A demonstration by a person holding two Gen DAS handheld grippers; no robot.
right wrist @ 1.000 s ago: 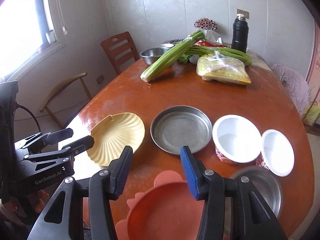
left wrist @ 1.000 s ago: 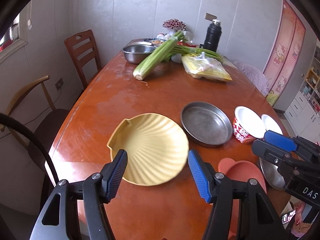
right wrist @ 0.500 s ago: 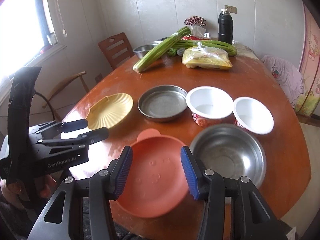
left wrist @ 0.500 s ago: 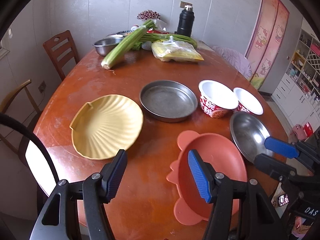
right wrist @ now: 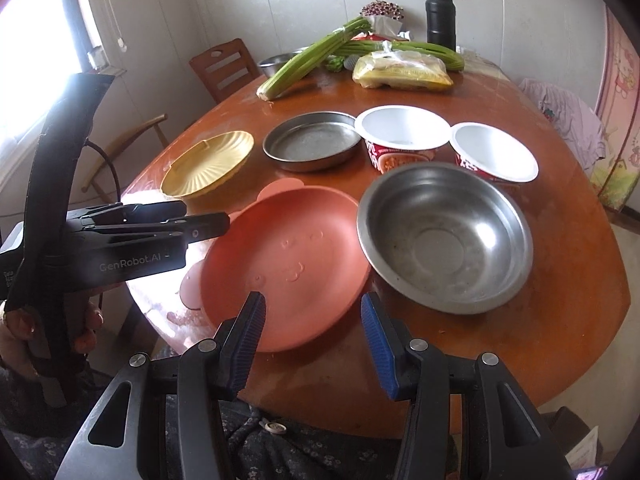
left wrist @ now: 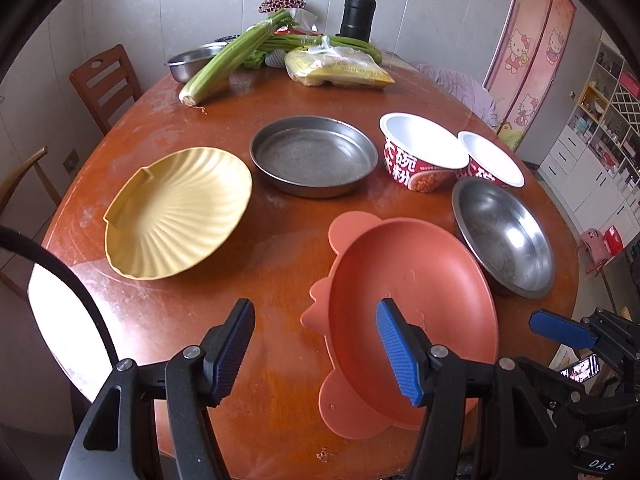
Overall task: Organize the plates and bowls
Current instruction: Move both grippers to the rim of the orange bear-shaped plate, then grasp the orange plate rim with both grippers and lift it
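Observation:
An orange bear-shaped plate (left wrist: 412,280) (right wrist: 288,256) lies at the near table edge. A yellow shell plate (left wrist: 176,212) (right wrist: 208,164) lies to its left, a steel bowl (left wrist: 504,236) (right wrist: 444,236) to its right. Behind them stand a flat steel pan (left wrist: 314,154) (right wrist: 312,144) and two red paper bowls (left wrist: 422,156) (right wrist: 402,136). My left gripper (left wrist: 316,352) is open and empty above the near edge, its right fingertip over the orange plate. My right gripper (right wrist: 312,336) is open and empty at the orange plate's near rim.
Celery (left wrist: 236,60), a yellow bag (left wrist: 340,72), a steel bowl (left wrist: 192,62) and a black flask (left wrist: 358,12) crowd the table's far end. Wooden chairs (left wrist: 106,84) stand at the left. The table's front edge (right wrist: 400,400) is just below the grippers.
Both grippers have pulled back toward the near edge of the table and swung right, so the orange plate and steel bowl come fully into view. The dishes have not moved.

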